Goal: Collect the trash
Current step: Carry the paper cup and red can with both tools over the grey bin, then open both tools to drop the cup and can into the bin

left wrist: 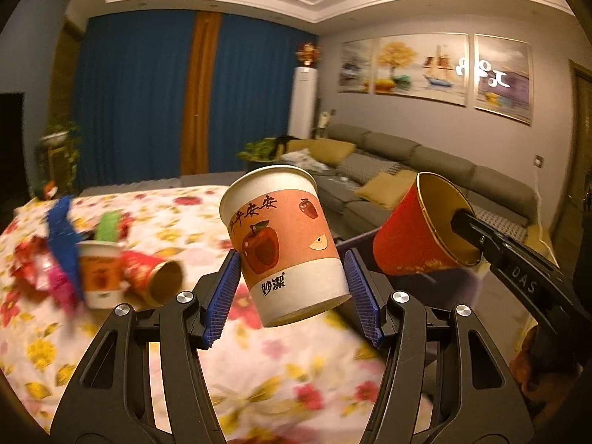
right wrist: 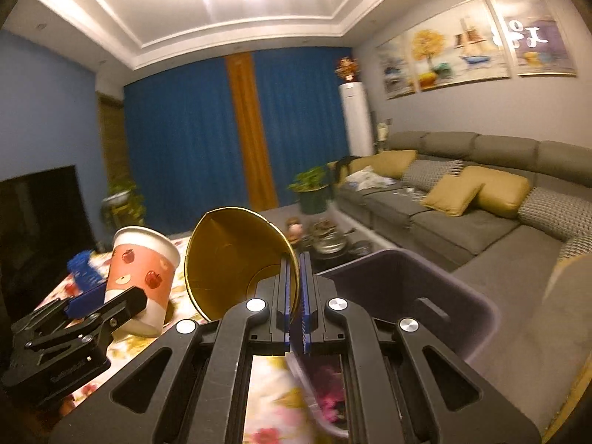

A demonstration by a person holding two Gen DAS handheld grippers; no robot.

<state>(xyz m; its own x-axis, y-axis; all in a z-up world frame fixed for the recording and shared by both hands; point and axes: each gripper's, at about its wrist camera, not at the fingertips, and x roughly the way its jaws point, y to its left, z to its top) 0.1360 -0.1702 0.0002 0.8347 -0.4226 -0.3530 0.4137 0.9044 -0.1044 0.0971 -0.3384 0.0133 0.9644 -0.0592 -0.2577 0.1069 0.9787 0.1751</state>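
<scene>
Starting at the left claw (left wrist: 290, 288), we see its blue-padded fingers (left wrist: 222, 296) closed against the sides of an apple-print paper cup (left wrist: 285, 244), held tilted above the flowered bench (left wrist: 111, 351); the cup's far side and the exact pad contact are hidden behind its wall. In the right wrist view the same apple-print paper cup (right wrist: 142, 277) appears at the left, the left claw (right wrist: 107, 305) only partly visible beside it.

The right claw (right wrist: 295, 288) stands nearly closed, pinching the rim of a red cup with a gold lining (right wrist: 233, 259); one finger sits inside the mouth, the other outside, and the red outer wall is concealed in this view. From the left wrist view, the red cup (left wrist: 407, 236) shows its outside, with the right claw (left wrist: 477, 236) cut off at the frame edge.

Below the red cup lies a dark purple bin (right wrist: 425, 296); its contents are blurred and we cannot identify them.

Farther left on the bench we note a second apple-print cup (left wrist: 100, 277), a toppled red cup (left wrist: 155, 277) and coloured paper scraps (left wrist: 59, 244), all smeared by blur. A grey sofa (right wrist: 481, 192) with yellow cushions (right wrist: 477, 192) lines the wall.
</scene>
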